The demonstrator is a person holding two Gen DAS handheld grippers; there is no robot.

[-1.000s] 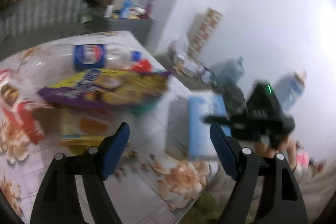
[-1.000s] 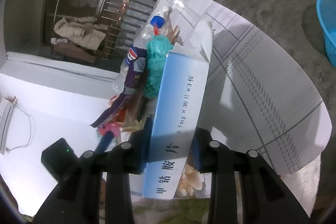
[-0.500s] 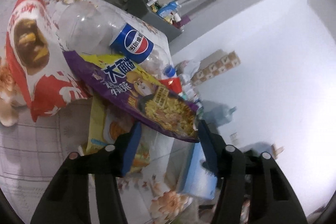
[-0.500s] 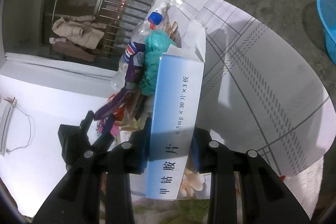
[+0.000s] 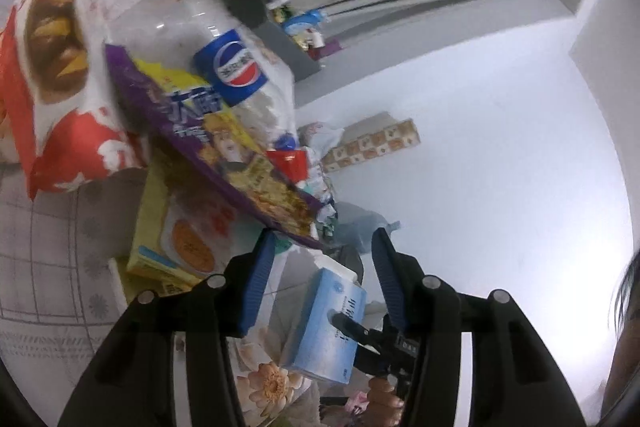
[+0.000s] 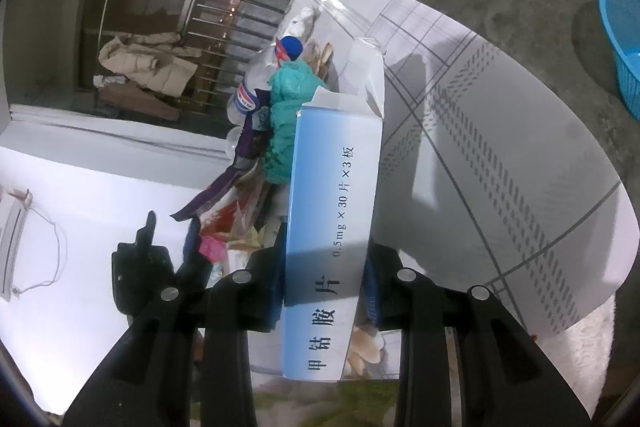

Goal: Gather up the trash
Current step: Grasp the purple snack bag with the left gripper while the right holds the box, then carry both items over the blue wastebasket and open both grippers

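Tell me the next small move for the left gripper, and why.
Probably ease the left gripper forward and close on the purple snack bag: its corner sits at the open fingertips, not yet pinched, while the right gripper already clamps the blue box.

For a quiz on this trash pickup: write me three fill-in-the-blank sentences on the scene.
The right gripper is shut on a pale ____ box.
The clear bottle has a ____ label.
A corner of the ____ snack bag lies between the left gripper's fingers.
Missing words: blue; blue; purple.
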